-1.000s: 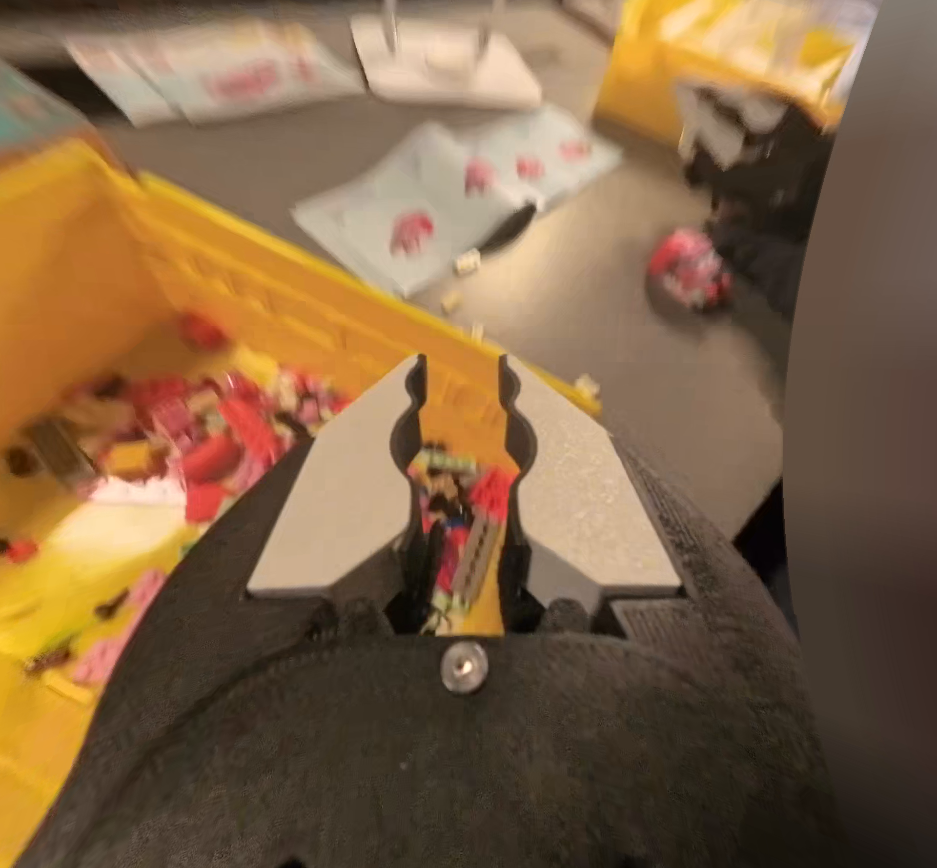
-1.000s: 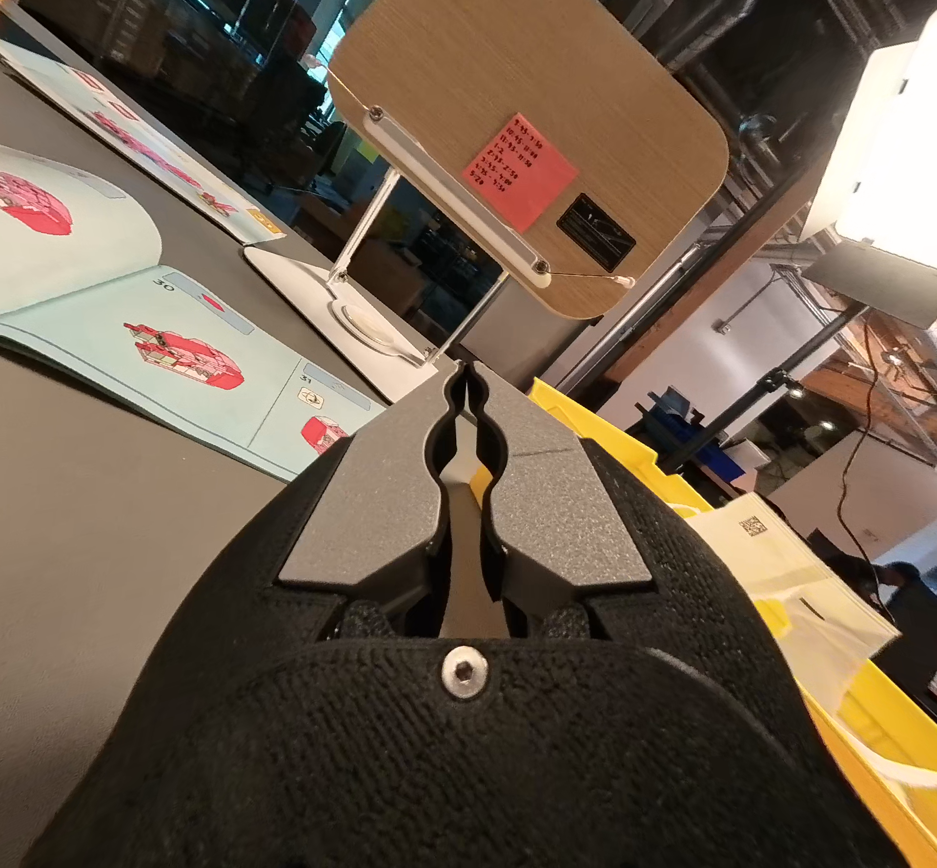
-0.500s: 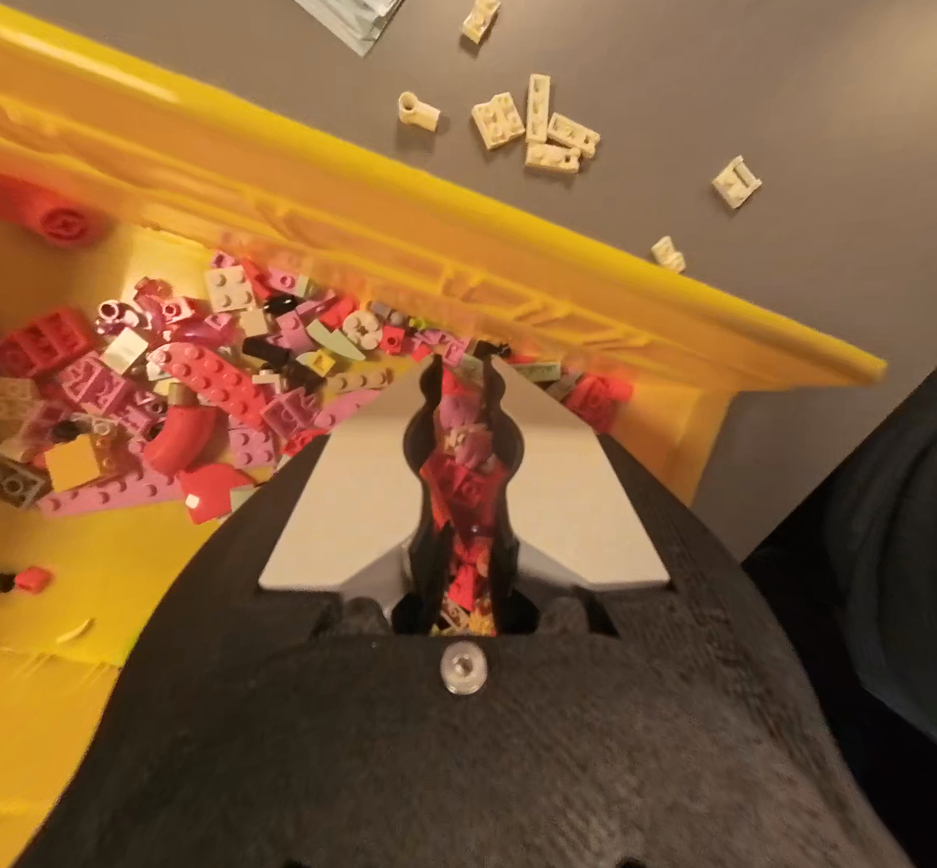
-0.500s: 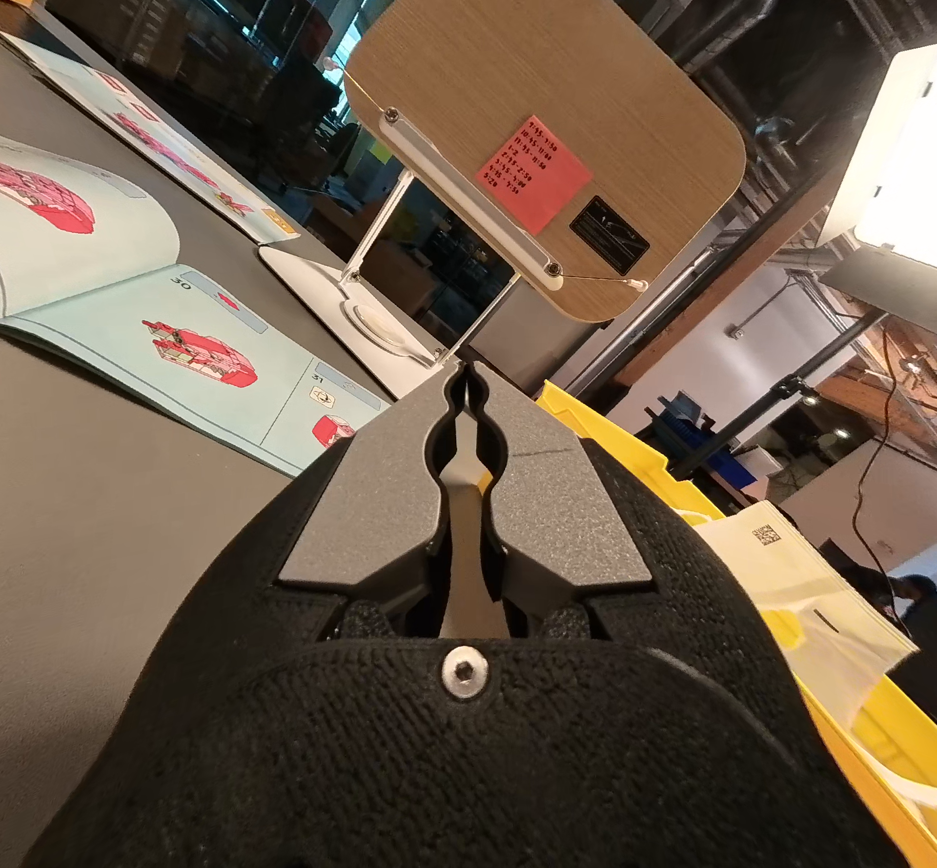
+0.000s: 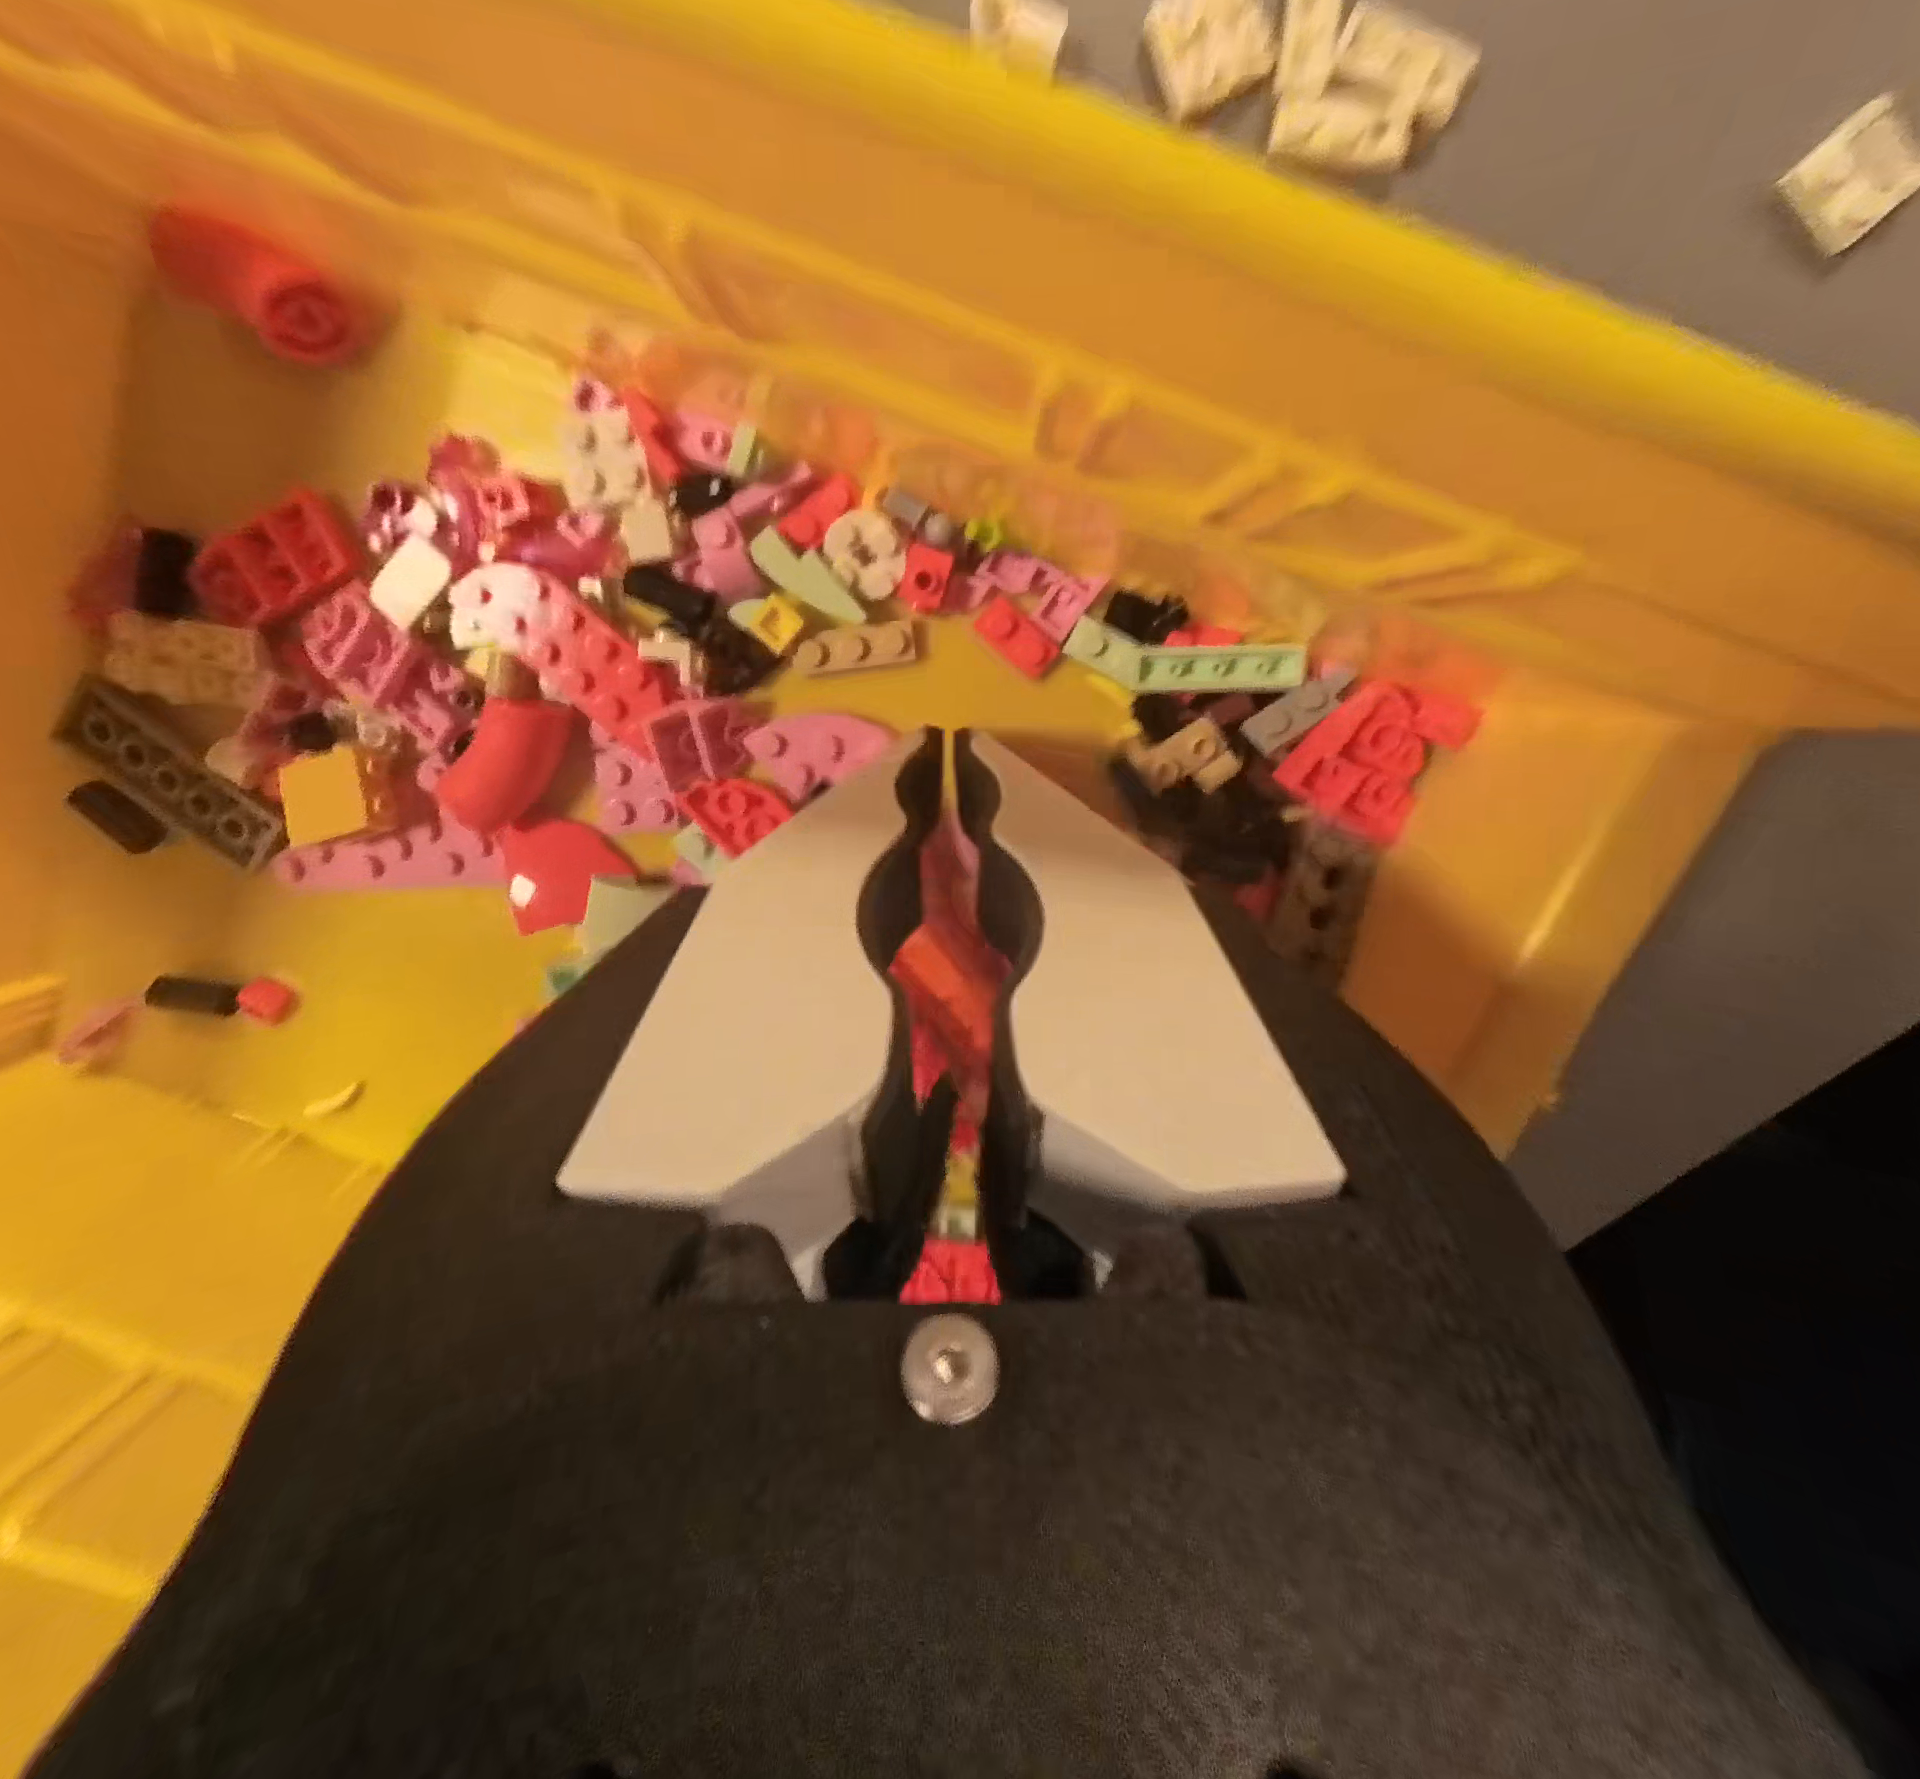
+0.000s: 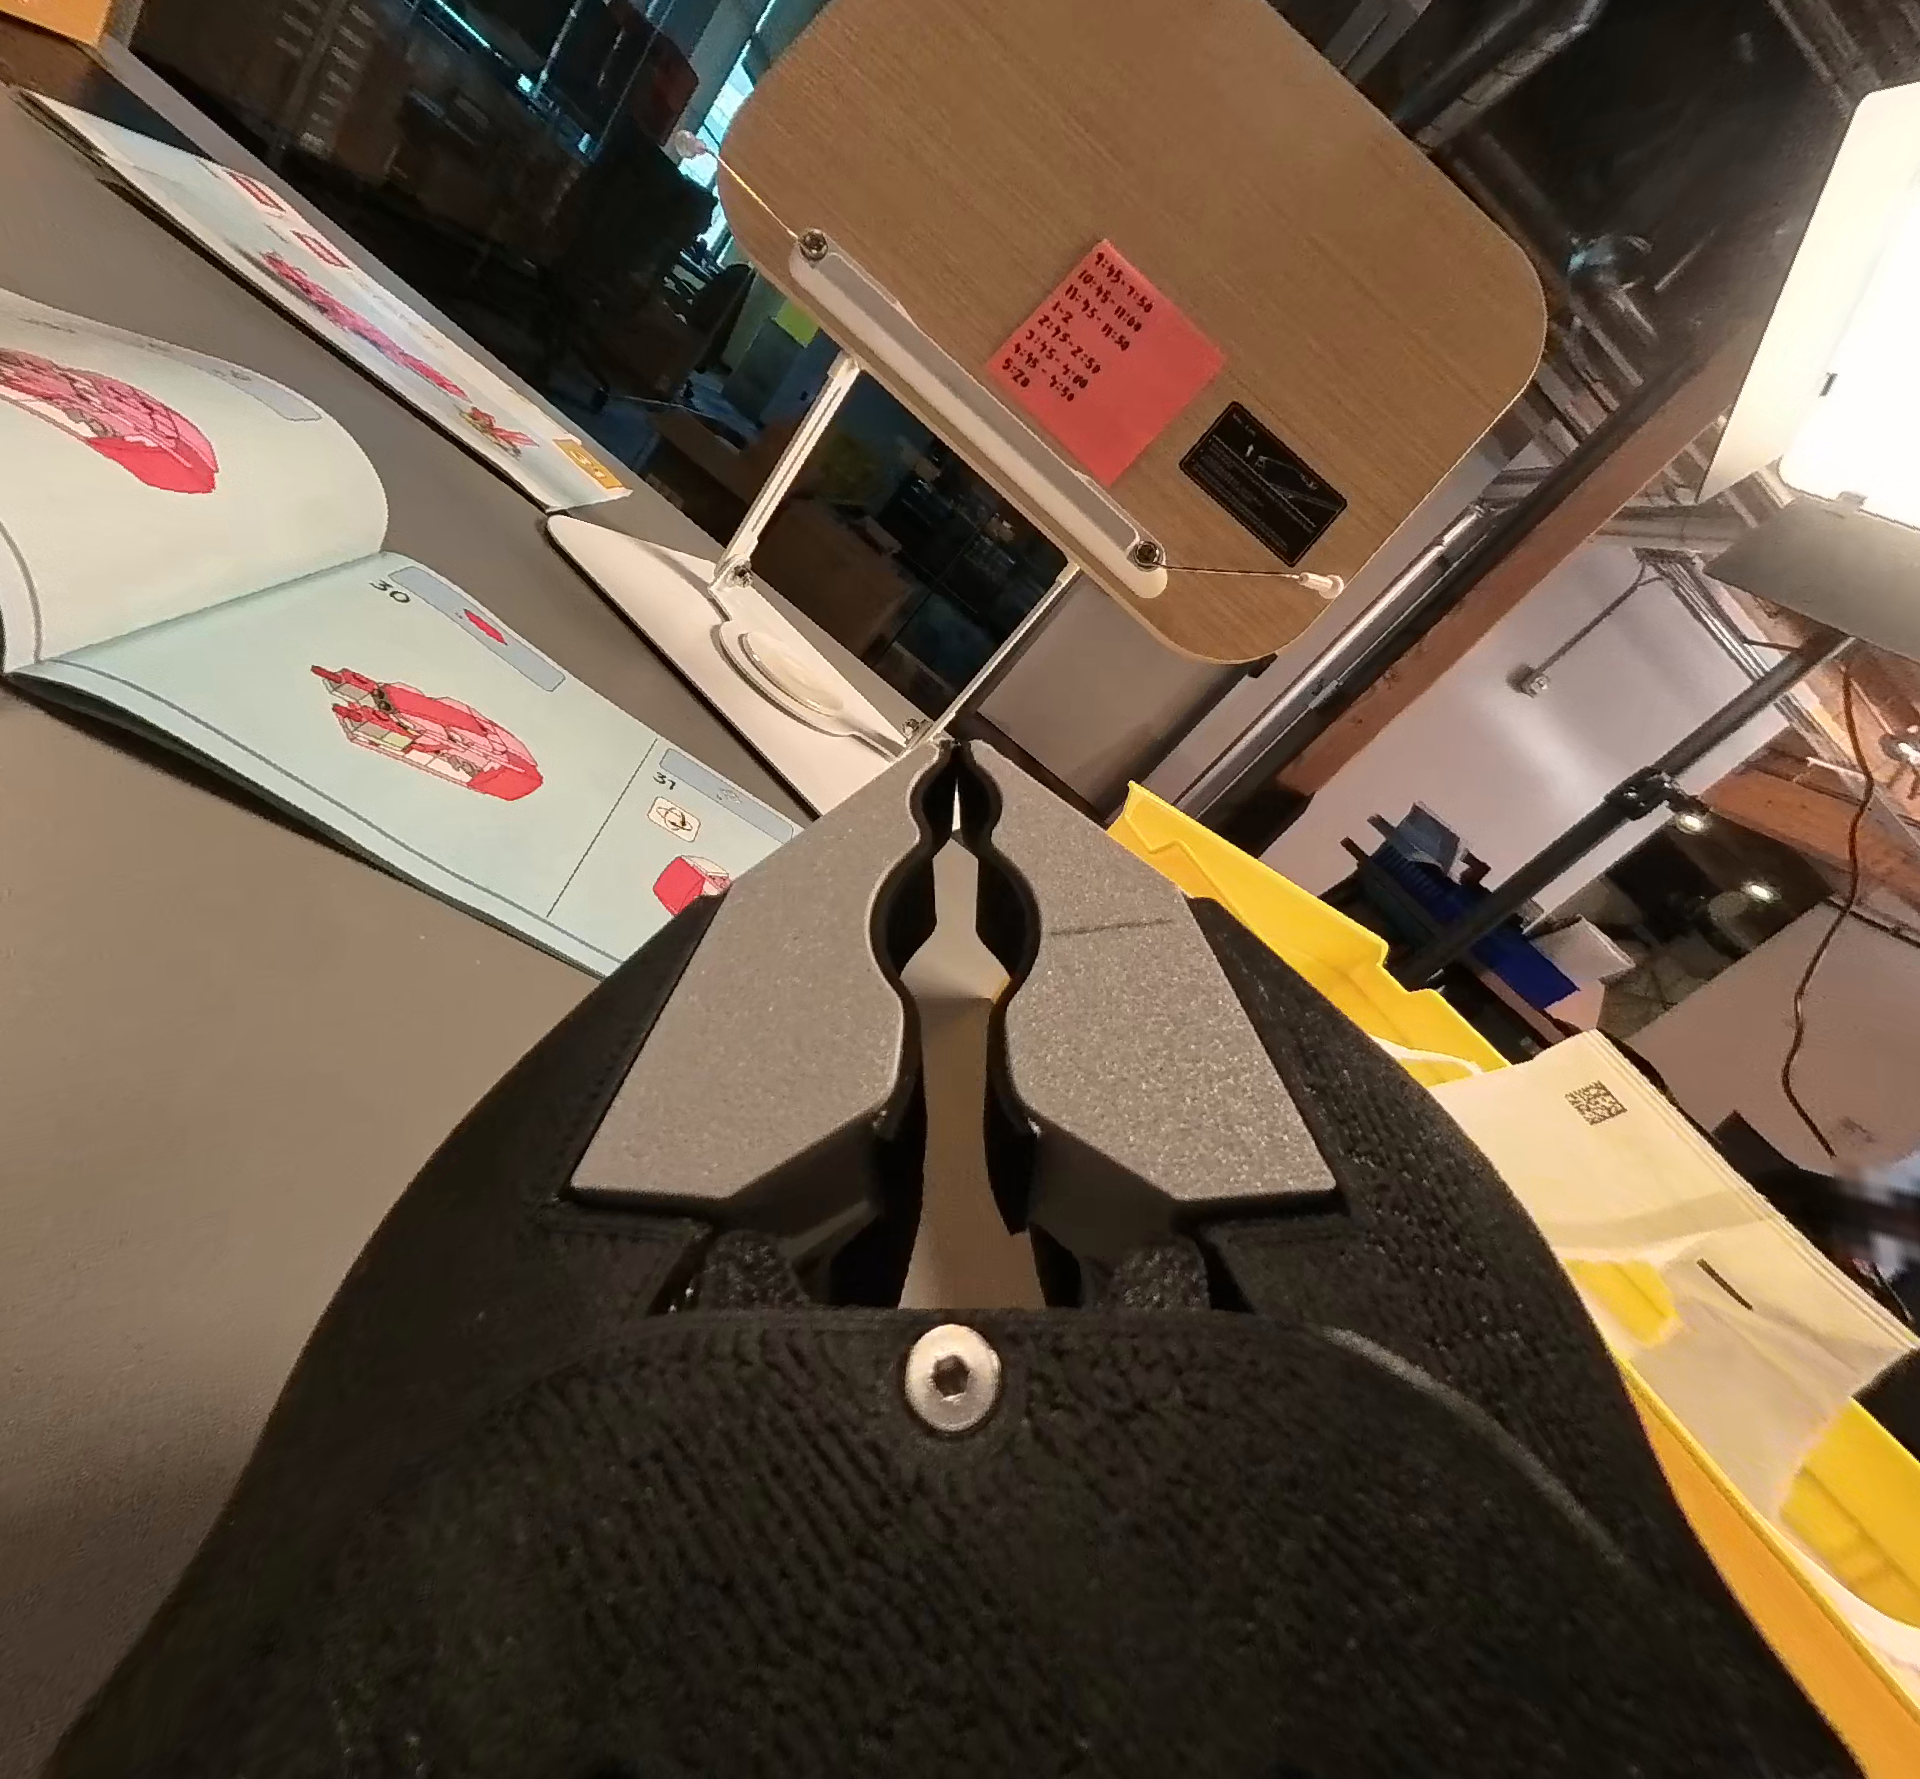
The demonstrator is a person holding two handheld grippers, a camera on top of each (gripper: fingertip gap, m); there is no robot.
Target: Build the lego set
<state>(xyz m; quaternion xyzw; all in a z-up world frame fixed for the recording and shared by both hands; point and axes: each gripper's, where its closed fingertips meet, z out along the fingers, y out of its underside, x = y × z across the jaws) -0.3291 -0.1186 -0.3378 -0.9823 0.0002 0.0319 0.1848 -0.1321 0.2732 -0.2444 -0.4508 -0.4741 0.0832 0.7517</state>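
LEFT JAWS: the left gripper (image 5: 948, 737) has its grey fingertips all but together, only a hairline slit between them; nothing shows pinched at the tips. It hangs over the heap of toy bricks, above a bare patch of bin floor.
RIGHT JAWS: the right gripper (image 6: 956, 750) is closed tip to tip on nothing, held low over the dark grey tabletop (image 6: 187, 1002).
BIN: a yellow plastic bin (image 5: 935, 202) holds a loose heap of small plastic building bricks (image 5: 582, 649), red, pink, black, tan and pale green.
OUTSIDE THE BIN: cream flat brick pieces (image 5: 1340, 77) lie on the table just beyond the bin's rim.
PRINTED MATTER: an open pale blue instruction booklet (image 6: 312, 669) with red model drawings and step numbers lies left of the right gripper.
STAND: a wooden board on a white stand (image 6: 1132, 254) carries a pink handwritten sticky note (image 6: 1103, 360) and a small black label (image 6: 1262, 482).
SECOND BIN: another yellow bin (image 6: 1278, 919), at right, holds a cream bag (image 6: 1621, 1199) bearing a square code mark.
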